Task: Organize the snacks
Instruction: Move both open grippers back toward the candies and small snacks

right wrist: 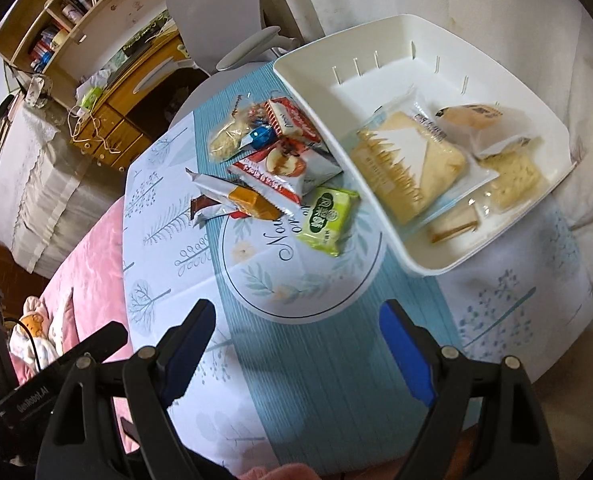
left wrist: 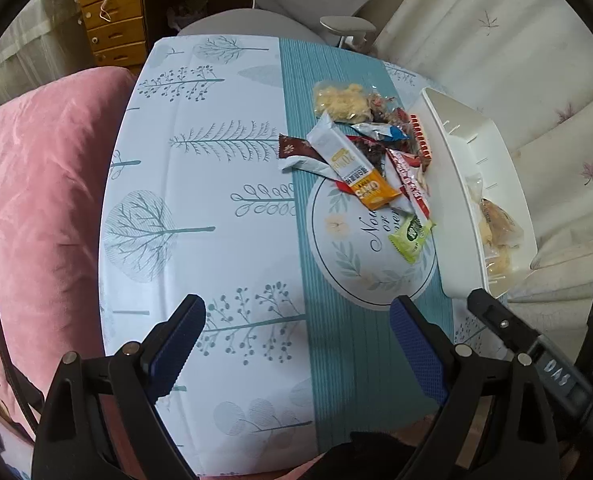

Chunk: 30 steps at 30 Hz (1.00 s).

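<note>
Both black two-finger grippers with blue pads, left gripper (left wrist: pixel 298 344) and right gripper (right wrist: pixel 298 350), gape wide, empty, above tree-print tablecloth (left wrist: pixel 200 184). Loose snack packets pile (right wrist: pixel 272 164) beside white plastic bin (right wrist: pixel 492 76) holding wrapped cakes. Green packet (right wrist: pixel 326 220) covers script "Nou…"; gripper housing label reads "OneRobot.AI".

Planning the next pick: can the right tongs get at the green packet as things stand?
Probably yes. The right tongs are open and empty, and the green packet lies at the pile's near edge with nothing on top and bare tablecloth between.
</note>
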### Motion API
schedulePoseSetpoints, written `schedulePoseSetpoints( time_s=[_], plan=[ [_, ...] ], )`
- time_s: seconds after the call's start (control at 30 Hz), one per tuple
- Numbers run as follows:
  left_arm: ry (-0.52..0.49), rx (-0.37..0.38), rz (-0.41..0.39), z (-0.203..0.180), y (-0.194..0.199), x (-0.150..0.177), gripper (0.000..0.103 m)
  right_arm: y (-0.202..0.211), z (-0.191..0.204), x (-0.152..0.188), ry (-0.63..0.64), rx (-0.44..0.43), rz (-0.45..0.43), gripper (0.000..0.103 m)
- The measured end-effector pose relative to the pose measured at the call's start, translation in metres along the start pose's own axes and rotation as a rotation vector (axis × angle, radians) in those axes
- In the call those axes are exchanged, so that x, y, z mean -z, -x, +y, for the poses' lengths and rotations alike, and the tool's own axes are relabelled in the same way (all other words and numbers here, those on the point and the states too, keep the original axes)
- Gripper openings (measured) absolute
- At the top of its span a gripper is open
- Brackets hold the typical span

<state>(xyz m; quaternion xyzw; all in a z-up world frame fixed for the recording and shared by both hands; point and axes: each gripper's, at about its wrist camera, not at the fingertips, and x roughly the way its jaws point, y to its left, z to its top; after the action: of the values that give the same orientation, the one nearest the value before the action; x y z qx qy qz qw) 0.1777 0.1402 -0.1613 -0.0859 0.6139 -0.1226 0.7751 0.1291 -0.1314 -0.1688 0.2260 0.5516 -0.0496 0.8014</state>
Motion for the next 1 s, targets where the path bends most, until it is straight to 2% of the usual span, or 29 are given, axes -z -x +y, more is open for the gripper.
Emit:
schedulePoseSetpoints(
  time_s=[0.23,0.4,0.57,0.77,1.0],
  plan=[
    [-0.035,-0.03,0.02,0.007,-0.01,-0.019,0.093,-0.016,0.019,0.017,-0.013,0.061,-0.118,0.085],
    [-0.029,-0.04,0.034,0.008,-0.023,-0.033,0.093,-0.033,0.027,0.023,-0.005,0.157,-0.222,0.085],
    [-0.052,-0.08,0.079,0.005,-0.042,-0.051,0.093,-0.053,0.031,0.026,0.011,0.226,-0.318,0.085],
    [-0.006,-0.095,0.071,0.007,-0.066,-0.08,0.093,-0.086,0.037,0.025,0.04,0.269,-0.35,0.085],
    [0.074,-0.054,0.062,-0.002,-0.095,-0.107,0.093,-0.106,0.049,0.024,0.102,0.298,-0.387,0.085]
  ],
)
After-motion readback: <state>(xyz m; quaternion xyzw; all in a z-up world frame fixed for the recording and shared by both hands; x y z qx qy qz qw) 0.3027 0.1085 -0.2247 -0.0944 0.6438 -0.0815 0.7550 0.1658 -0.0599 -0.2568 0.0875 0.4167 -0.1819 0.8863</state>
